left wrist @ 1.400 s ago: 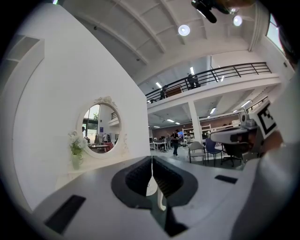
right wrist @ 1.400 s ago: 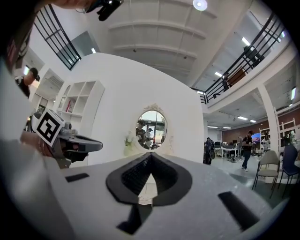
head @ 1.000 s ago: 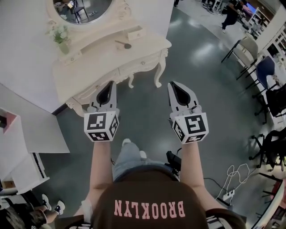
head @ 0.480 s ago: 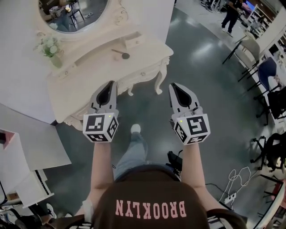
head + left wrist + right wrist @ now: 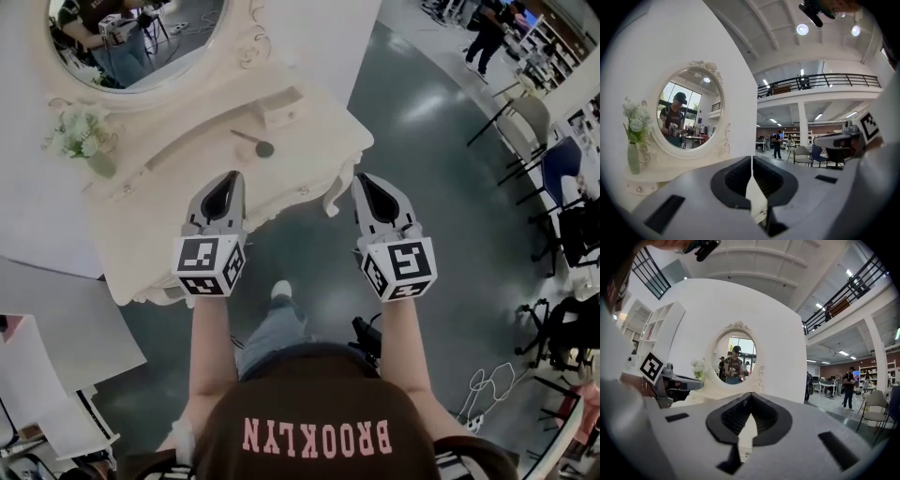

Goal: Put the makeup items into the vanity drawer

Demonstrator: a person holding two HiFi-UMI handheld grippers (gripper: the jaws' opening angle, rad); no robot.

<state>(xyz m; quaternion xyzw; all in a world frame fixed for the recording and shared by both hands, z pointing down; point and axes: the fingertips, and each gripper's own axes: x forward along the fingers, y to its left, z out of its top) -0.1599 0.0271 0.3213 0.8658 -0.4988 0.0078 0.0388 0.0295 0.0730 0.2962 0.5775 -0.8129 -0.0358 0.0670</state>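
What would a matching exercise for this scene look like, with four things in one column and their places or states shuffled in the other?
Things:
1. brush
2. vase
3. left gripper
4. mirror

Places or states:
A. reflects a person
B. jaws shut, nothing between them
C. lies on the vanity top
D. stands at the left end, holding white flowers

Pairs: 1-C, 2-D, 3-B, 4-A
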